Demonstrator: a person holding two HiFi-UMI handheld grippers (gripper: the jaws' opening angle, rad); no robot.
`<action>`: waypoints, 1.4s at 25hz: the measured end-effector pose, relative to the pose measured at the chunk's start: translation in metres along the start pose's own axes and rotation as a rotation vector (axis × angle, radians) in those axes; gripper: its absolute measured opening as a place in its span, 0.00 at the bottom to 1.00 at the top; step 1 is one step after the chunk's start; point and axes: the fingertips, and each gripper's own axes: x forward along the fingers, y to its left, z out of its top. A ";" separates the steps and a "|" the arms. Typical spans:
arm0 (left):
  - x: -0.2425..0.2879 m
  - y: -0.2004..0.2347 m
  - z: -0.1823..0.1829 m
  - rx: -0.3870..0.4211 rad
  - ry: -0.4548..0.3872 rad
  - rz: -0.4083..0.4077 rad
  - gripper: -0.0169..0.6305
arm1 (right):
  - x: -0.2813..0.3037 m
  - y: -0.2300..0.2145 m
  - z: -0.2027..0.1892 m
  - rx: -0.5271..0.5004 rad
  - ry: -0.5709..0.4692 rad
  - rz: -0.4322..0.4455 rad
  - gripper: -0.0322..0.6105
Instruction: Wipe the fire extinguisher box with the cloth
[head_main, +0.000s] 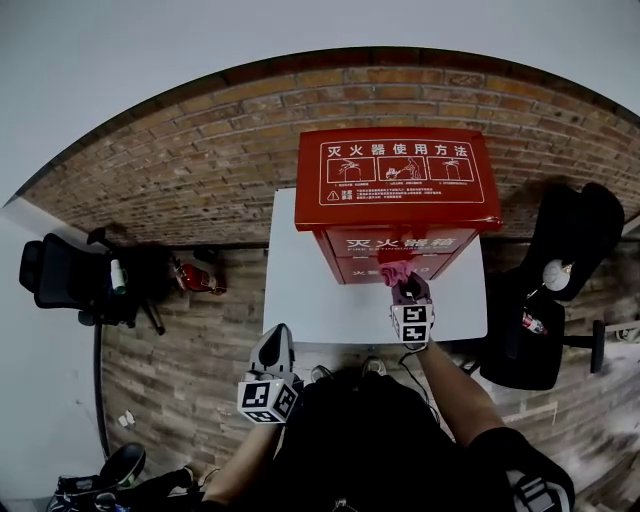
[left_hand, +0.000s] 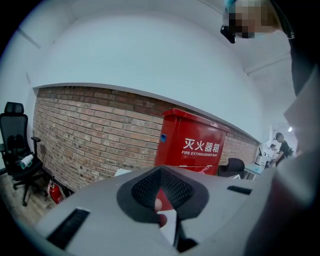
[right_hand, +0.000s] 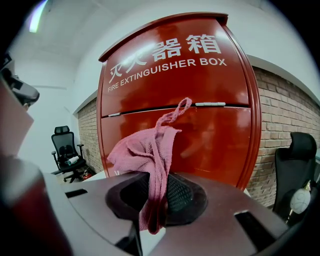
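The red fire extinguisher box (head_main: 398, 180) stands on a white table (head_main: 300, 285) against a brick wall. My right gripper (head_main: 408, 292) is shut on a pink cloth (head_main: 394, 270), which it holds up at the lower front of the box. In the right gripper view the cloth (right_hand: 150, 155) bunches out of the right gripper (right_hand: 152, 220), right in front of the box door (right_hand: 175, 100). My left gripper (head_main: 275, 350) hangs at the table's near left edge, away from the box. In its own view the left gripper (left_hand: 167, 220) looks shut and empty, with the box (left_hand: 192, 145) beyond it.
A black office chair (head_main: 60, 275) and a small red extinguisher (head_main: 195, 278) stand on the floor to the left. Another black chair (head_main: 560, 260) with items on it stands close on the right. The brick wall runs behind the table.
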 end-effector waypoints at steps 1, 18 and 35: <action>0.001 -0.003 -0.001 0.001 0.000 -0.001 0.08 | -0.001 -0.002 0.000 0.000 -0.002 0.001 0.17; 0.020 -0.036 -0.001 0.028 -0.003 -0.058 0.08 | -0.023 -0.063 -0.009 0.016 0.013 -0.082 0.17; 0.036 -0.048 0.004 0.036 -0.004 -0.108 0.08 | -0.041 -0.113 -0.016 0.059 0.019 -0.199 0.17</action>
